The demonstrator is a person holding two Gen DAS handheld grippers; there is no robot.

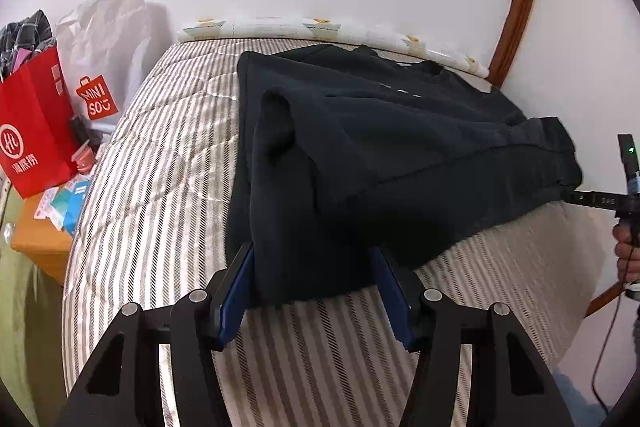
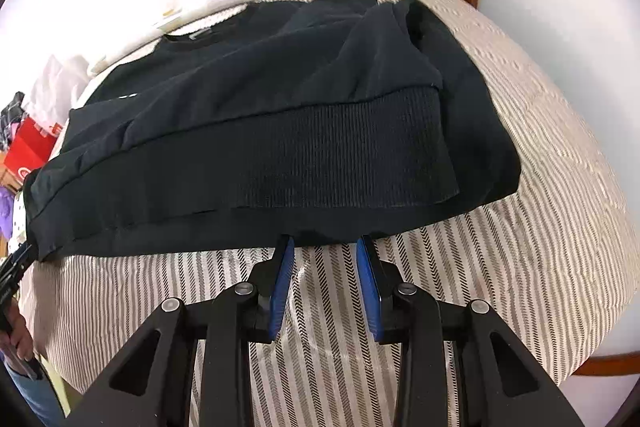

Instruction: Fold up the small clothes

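One dark sweater lies spread on the bed, partly folded, its neck toward the wall and its ribbed hem toward the near edge; the cloth is soft and matte, the hem band finely ridged. One sleeve is folded in over the body. The left tool stands about half open, its two blue pads on either side of a hanging fold of the sweater, though whether they press on it cannot be told. The right tool is narrower, its tips at the hem's lower edge with a little cloth between them; a firm grip cannot be made out. The bed cover is quilted, striped grey and cream. Beside the bed, on a low wooden table, stand two red paper bags and one white bag; checked cloth pokes out of the big red bag. A hand shows at the right edge of the left view.
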